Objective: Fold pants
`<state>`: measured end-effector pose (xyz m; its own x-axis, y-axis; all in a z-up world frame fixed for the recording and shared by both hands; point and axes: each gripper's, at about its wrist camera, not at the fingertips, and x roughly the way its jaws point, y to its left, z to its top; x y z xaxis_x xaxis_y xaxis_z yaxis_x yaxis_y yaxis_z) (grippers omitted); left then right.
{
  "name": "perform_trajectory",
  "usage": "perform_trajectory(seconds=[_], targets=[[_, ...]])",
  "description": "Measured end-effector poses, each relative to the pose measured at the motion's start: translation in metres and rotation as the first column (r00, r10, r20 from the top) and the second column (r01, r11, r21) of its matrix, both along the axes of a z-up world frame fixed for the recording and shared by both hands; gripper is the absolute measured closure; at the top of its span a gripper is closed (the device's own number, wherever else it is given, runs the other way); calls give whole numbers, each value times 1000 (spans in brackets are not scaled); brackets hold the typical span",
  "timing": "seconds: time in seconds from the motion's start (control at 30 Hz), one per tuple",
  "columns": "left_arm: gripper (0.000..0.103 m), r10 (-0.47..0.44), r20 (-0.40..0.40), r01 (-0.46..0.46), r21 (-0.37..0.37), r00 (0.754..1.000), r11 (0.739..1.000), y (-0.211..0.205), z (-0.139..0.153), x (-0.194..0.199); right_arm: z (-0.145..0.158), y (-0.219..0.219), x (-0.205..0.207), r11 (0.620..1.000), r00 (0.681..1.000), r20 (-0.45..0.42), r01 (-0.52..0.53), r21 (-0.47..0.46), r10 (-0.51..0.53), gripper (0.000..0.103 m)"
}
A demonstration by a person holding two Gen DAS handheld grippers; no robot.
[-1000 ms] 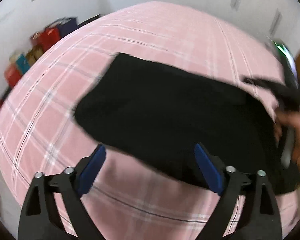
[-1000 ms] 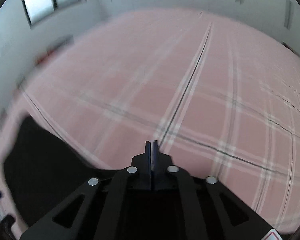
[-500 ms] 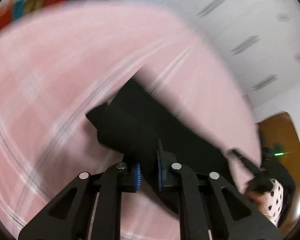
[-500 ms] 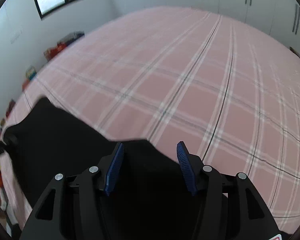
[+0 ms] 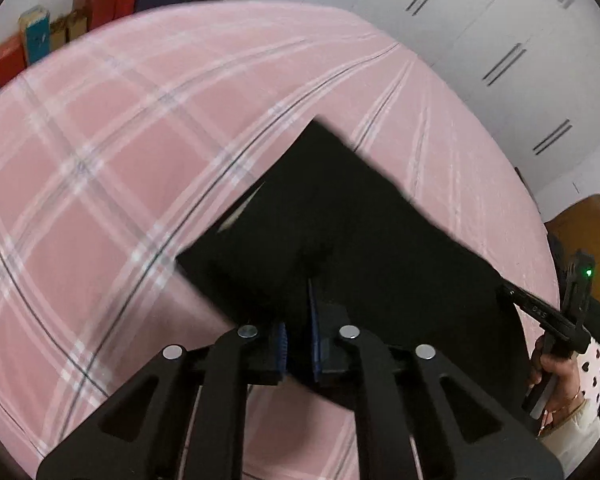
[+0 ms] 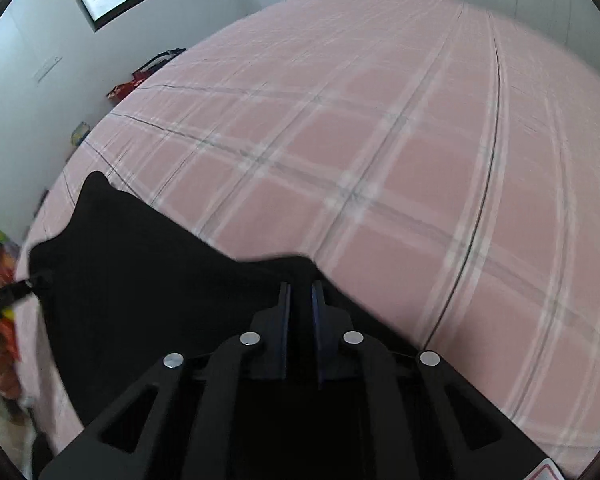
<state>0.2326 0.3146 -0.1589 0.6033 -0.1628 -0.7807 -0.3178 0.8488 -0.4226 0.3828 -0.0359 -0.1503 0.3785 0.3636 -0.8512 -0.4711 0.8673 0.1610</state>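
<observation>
Closed since the earlier frames: left tongs (image 5: pixel 298 340), then spread wide over bare sheet, now pinched tight on the near edge of the black pants (image 5: pixel 352 240); right tongs (image 6: pixel 300 322), jaws just closing, now nipped down on a raised fold of the same cloth, fabric between the blue pads in both views.

Pants (image 6: pixel 148 280) lying flat on the pink plaid bed (image 5: pixel 100 200), lower centre to right in the left wrist view, lower left to centre in the right wrist view. Long axis running diagonally, from the pointed corner near frame centre in the left view down toward the right edge, where the other tongs and the person's hand (image 5: pixel 556 372) show. Each grip at one end of the near edge, so neither hand clearly nearer; cloth directly ahead of and under both.

Judged next: lift and carry the near edge away, over the far edge. Plenty of open sheet beyond the pants toward the top of both frames; wardrobe wall (image 5: pixel 500 40) and coloured boxes (image 5: pixel 60 28) well apart, at the bed's far sides. Likely risk: uneven lift, skewing the fold.
</observation>
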Motion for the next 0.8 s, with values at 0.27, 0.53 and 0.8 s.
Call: perform_trajectory(seconds=[0.27, 0.53, 0.8], targets=[[91, -21, -83, 36, 184, 996, 982, -18, 3, 11, 4, -4, 2, 998, 997, 66, 33, -51, -30, 63], [33, -91, 28, 70, 438, 995, 896, -102, 54, -52, 46, -192, -136, 932, 926, 184, 352, -92, -331, 43], [22, -326, -52, 318, 409, 944, 856, -237, 35, -69, 29, -468, -238, 650, 687, 123, 720, -243, -716, 42]])
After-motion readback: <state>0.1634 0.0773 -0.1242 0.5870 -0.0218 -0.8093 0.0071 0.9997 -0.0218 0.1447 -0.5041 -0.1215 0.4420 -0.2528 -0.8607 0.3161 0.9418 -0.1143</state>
